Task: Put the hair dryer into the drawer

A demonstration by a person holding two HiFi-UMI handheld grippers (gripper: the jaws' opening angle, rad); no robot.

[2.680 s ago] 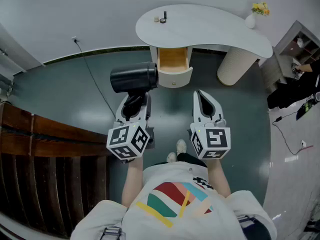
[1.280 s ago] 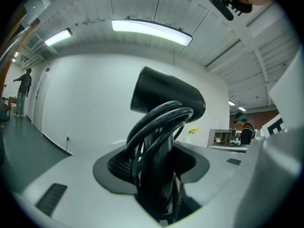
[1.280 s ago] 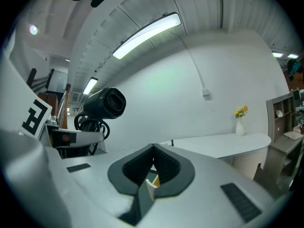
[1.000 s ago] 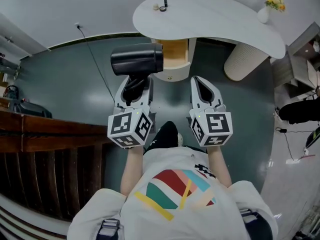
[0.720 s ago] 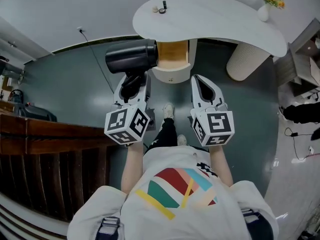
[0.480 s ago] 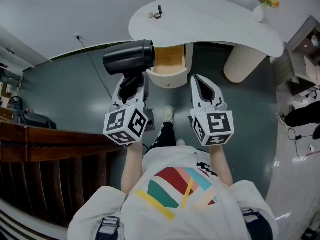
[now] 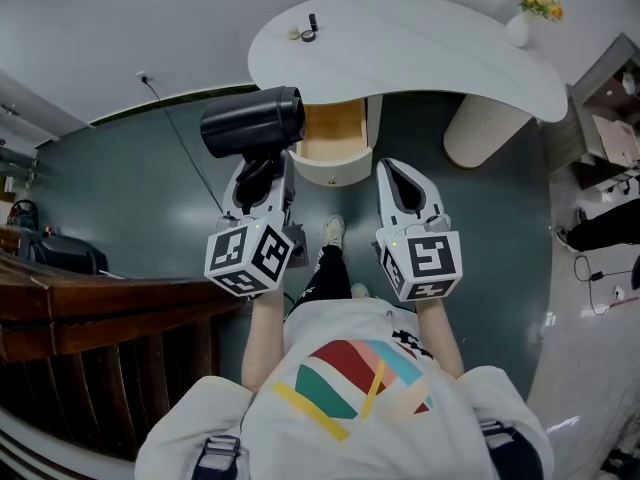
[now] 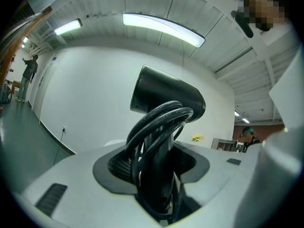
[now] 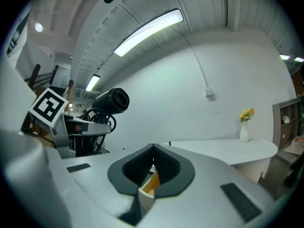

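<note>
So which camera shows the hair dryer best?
The head view: the hair dryer shows barrel and handle, held in the left gripper. The left gripper view shows mainly handle and coiled cord; the right gripper view shows it small.

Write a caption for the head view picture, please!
Left gripper holds a black hair dryer near the open drawer under a white table.

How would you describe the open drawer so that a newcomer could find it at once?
Find the white curved table by the far wall. Under its left end as the person faces it, left of the ribbed cream pedestal, hangs the drawer. It stands pulled open, the only thing there with a pale wood inside and a rounded white front.
</note>
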